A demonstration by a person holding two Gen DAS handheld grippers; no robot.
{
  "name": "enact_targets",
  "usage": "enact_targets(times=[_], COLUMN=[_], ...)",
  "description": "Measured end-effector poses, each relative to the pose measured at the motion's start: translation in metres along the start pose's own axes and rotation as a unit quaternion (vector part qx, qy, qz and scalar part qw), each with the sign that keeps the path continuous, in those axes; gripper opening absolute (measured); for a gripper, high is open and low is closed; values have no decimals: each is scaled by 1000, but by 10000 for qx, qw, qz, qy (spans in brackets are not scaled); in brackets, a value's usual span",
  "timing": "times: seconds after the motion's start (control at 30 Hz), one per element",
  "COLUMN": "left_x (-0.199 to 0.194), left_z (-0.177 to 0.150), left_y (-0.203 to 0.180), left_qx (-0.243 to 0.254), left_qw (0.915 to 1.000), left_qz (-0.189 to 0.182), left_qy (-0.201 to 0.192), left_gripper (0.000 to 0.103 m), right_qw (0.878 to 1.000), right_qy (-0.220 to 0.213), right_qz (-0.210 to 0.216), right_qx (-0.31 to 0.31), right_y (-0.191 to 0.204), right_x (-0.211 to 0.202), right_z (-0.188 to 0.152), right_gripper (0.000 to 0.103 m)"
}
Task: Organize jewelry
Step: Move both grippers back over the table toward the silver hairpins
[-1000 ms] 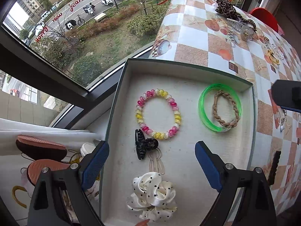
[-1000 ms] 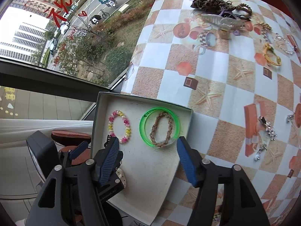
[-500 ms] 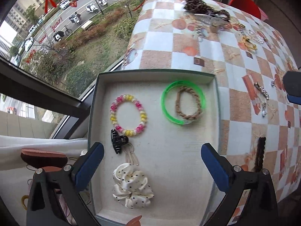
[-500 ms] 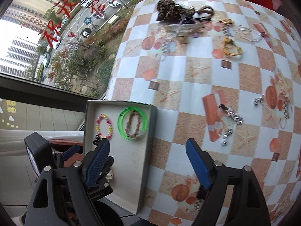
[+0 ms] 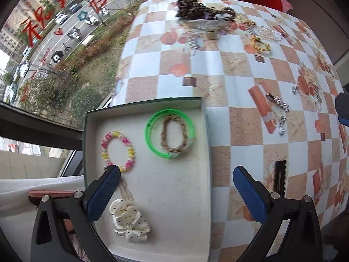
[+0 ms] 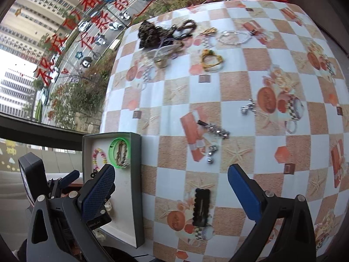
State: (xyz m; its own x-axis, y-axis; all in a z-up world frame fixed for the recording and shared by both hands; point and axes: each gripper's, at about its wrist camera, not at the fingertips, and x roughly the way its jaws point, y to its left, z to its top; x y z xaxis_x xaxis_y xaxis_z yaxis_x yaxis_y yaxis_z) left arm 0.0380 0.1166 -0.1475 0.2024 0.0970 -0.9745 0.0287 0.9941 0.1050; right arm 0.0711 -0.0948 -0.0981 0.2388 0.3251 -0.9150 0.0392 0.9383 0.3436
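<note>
In the left wrist view, the left gripper hangs over the shallow grey-lined tray with its blue-padded fingers spread wide and nothing between them. Inside the tray lie a translucent green plastic bangle with a brown braided cord bracelet resting inside its ring, a pink and yellow beaded bracelet just beside them, and a white polka-dot fabric scrunchie nearer the camera. The tray sits at the edge of the checkered orange and white tabletop by the window. A black scalloped hair clip lies on the tabletop just right of the tray.

In the right wrist view, the right gripper is over the tabletop with its fingers fully apart and empty. The black scalloped hair clip lies between and below them, untouched. A silver chain with charms rests further out, and a yellow metal bangle and a dark tangled pile of hair ties sit at the far side. The tray stands to the left, with the left gripper above it.
</note>
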Motion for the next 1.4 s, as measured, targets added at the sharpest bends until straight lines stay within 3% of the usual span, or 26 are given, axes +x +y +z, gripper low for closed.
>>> enact_targets(times=[0.17, 0.8, 1.33, 1.4], left_x=[-7, -8, 29, 34], left_z=[4, 35, 42, 42], left_y=[-21, -79, -127, -131], left_qx=[174, 595, 759, 753], left_qw=[9998, 9975, 9950, 9948], left_qz=[-95, -355, -644, -685], left_qy=[-65, -131, 69, 79], left_gripper=[103, 103, 103, 103], right_qw=[9998, 9924, 9930, 9937], right_qy=[-83, 526, 550, 541], right_qz=[-71, -618, -920, -902], right_qx=[165, 925, 494, 391], right_y=[-26, -127, -134, -131], right_x=[-7, -2, 28, 34], right_z=[-2, -10, 34, 40], right_gripper=[103, 103, 103, 98])
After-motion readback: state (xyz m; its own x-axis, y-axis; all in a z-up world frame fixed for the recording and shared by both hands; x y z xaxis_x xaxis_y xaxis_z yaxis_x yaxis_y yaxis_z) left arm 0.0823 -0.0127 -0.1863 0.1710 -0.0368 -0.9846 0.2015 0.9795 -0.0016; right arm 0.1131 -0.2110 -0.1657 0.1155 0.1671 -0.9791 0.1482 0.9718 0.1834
